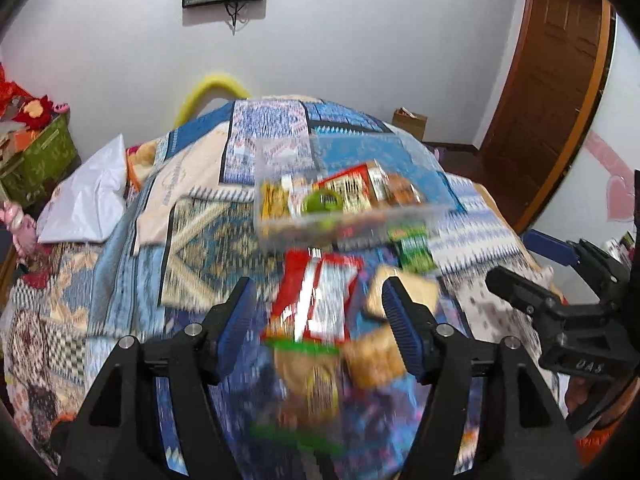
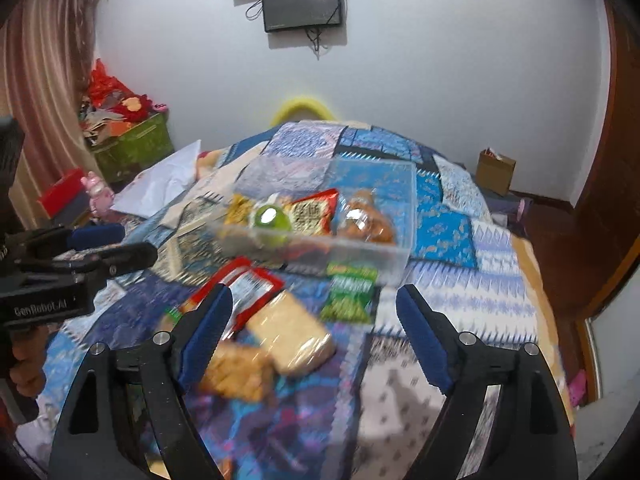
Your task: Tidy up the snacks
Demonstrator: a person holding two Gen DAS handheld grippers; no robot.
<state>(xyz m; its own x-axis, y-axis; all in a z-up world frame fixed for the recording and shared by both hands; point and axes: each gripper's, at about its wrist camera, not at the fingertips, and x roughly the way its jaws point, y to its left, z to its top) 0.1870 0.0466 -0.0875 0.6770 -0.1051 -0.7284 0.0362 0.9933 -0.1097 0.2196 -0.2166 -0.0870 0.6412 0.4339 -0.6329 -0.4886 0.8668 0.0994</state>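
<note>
I held both grippers, left (image 1: 318,326) and right (image 2: 314,336), agape and empty before the clear bin (image 2: 372,256). Loose packets (blurred) near it could slip a hasty pinch.

Patchwork bedspread (image 2: 452,236): blue, white and tan panels with geometric prints. Clear plastic box (image 2: 400,256): colourless, holding yellow, lime-green, red and brown snack packs. Loose snacks on the spread: red-and-silver packet (image 1: 324,300), green packet (image 2: 350,294), pale tan wafer pack (image 2: 292,336), golden-brown biscuit pack (image 2: 236,372). Left gripper (image 1: 320,320) and right gripper (image 2: 316,332): black frames, blue ribbed pads. Wall (image 2: 440,60): white. Crate (image 2: 136,146): green. Door (image 1: 548,80): brown.
</note>
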